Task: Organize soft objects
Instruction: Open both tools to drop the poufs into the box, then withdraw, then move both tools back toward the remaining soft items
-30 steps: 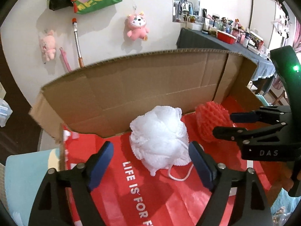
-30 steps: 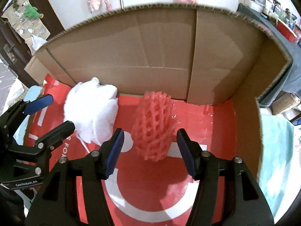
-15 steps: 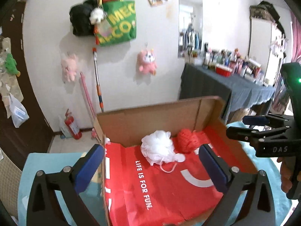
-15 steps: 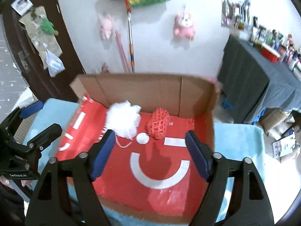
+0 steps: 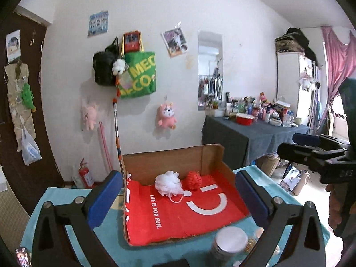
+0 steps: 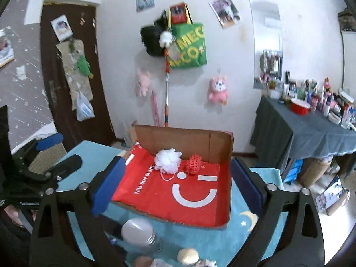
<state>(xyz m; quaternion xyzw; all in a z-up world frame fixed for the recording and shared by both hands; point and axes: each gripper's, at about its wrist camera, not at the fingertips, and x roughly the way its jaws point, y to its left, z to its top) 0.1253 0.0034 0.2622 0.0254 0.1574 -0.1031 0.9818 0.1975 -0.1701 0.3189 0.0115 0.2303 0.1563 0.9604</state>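
Note:
A white bath pouf (image 5: 168,183) (image 6: 168,158) and a red mesh sponge (image 5: 194,179) (image 6: 194,164) lie side by side at the back of a cardboard box (image 5: 169,158) (image 6: 178,138) lined in red. My left gripper (image 5: 178,198) stands wide open, well back from the box, with nothing between its blue pads. My right gripper (image 6: 178,182) is also pulled back; its jaws are opening and hold nothing. Each gripper shows at the edge of the other's view, the right gripper (image 5: 311,153) and the left gripper (image 6: 53,153).
The box sits on a teal cloth (image 6: 222,240). A jar with a white lid (image 5: 231,241) (image 6: 139,231) stands near its front edge, with small round items (image 6: 188,255) beside it. A dark-clothed table (image 6: 311,131) crowded with bottles stands at the right.
Both grippers have drawn back and up from the box and their jaws have widened. The pouf and the red sponge stay where they lay.

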